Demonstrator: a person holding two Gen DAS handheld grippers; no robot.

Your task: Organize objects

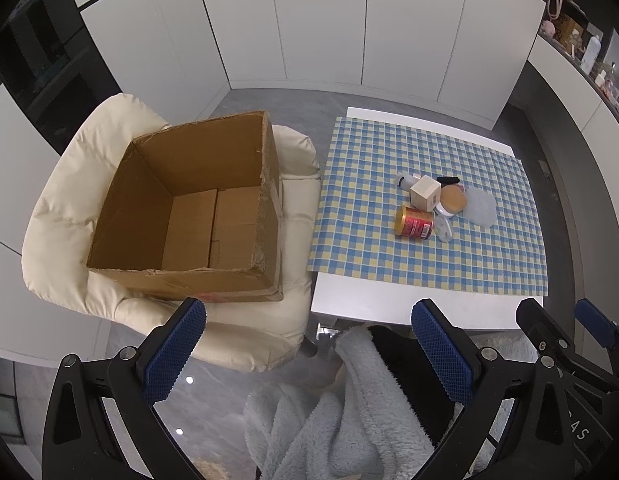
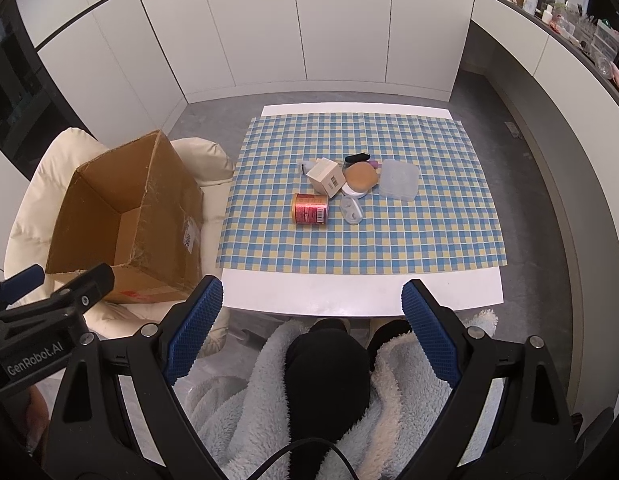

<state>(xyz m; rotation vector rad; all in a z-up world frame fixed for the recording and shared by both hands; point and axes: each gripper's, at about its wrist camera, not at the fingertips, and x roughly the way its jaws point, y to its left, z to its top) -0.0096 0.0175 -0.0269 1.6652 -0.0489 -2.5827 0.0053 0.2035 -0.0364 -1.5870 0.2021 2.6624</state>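
Cardboard box [image 2: 121,216], 1, open-topped & empty, on cream chair [image 1: 69,208] left of table [image 2: 349,292]; white label on its side, print unreadable. On checked cloth [image 2: 389,240], right of box, 1 cluster: red can [image 2: 309,209] on its side w/ barcode, small carton [image 2: 327,181] w/ barcode, round tan puff [image 2: 361,178], clear lidded tub [image 2: 398,180]. Left gripper [image 1: 309,344] reads "GenRobot.AI", jaws apart, nothing between; right gripper [image 2: 312,322] jaws wide apart, holding nothing, both nearer than the box

This is a home, by the look of it: tall white cupboard doors [image 2: 301,20] line the wall behind a small white worktop [image 2: 349,292] under a checked cloth [image 2: 389,240]. Left of that worktop stands a cream padded armchair [image 1: 61,216]; to its right runs a shelf [image 2: 569,20] crowded with bottles and trinkets.
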